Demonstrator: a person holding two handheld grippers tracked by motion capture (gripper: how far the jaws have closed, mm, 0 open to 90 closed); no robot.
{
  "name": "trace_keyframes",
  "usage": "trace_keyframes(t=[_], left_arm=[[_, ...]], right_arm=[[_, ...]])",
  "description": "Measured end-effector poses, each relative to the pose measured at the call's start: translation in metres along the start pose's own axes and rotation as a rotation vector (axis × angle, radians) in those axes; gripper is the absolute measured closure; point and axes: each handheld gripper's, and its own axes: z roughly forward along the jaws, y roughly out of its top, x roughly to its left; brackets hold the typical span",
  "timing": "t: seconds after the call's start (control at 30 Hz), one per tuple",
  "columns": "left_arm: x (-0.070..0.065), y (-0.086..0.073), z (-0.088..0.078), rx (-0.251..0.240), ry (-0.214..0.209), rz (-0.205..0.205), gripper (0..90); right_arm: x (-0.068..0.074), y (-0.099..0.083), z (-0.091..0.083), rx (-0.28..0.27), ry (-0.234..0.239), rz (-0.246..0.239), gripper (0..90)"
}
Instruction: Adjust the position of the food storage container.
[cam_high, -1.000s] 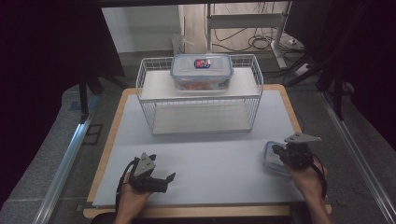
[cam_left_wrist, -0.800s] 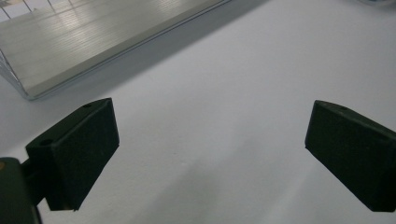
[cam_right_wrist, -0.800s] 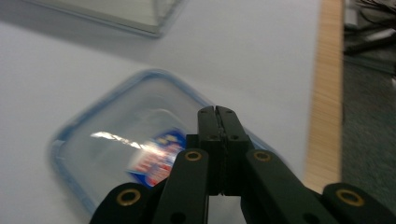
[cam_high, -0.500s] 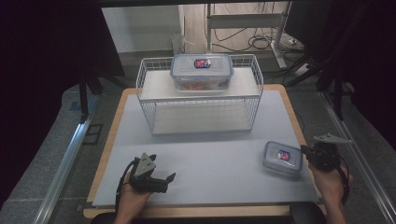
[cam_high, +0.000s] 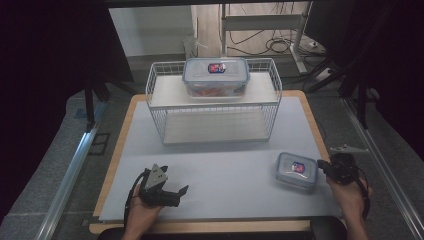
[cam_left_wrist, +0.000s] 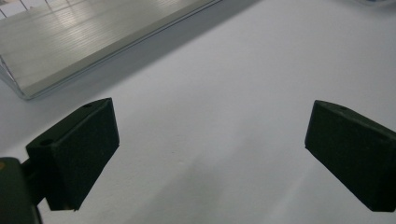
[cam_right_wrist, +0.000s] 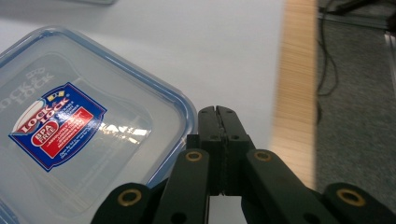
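A small clear food box with a blue-rimmed lid and a red-and-blue label (cam_high: 296, 170) (cam_right_wrist: 70, 126) lies on the grey mat at the right front. My right gripper (cam_high: 321, 165) (cam_right_wrist: 218, 113) is shut with nothing between its jaws, its tip right at the box's right edge. A larger box of the same kind (cam_high: 216, 76) stands on top of the white wire rack (cam_high: 160, 102). At the left front my left gripper (cam_high: 175, 184) (cam_left_wrist: 210, 154) rests low over bare mat, jaws wide open and empty.
The rack's lower shelf (cam_left_wrist: 70, 42) (cam_high: 215, 125) lies ahead of the left gripper. The mat (cam_high: 225, 170) sits on a wooden table whose right edge (cam_right_wrist: 294, 93) runs close by the right gripper. Cables and metal frame legs lie on the floor beyond.
My right gripper has moved rightward from over the small box to just beside its right edge. The box stays on the mat. The left gripper has kept still.
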Motion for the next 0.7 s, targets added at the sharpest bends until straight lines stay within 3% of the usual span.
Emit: trace_keyframes(t=[0.33, 0.4, 0.53, 0.7], left_arm=[[-0.002, 0.0, 0.002, 0.008, -0.003, 0.009, 3.0], [-0.002, 0.0, 0.002, 0.009, -0.004, 0.01, 3.0], [-0.003, 0.001, 0.003, 0.009, -0.006, 0.013, 3.0], [-0.005, 0.001, 0.004, 0.009, -0.003, 0.018, 3.0]], right_arm=[[0.041, 0.01, 0.012, 0.005, 0.11, -0.071, 89.5], [0.045, 0.01, 0.012, 0.008, 0.115, -0.083, 89.5], [0.044, 0.004, 0.01, 0.037, 0.101, -0.076, 89.4], [0.047, -0.005, 0.001, 0.045, 0.126, -0.049, 89.5]])
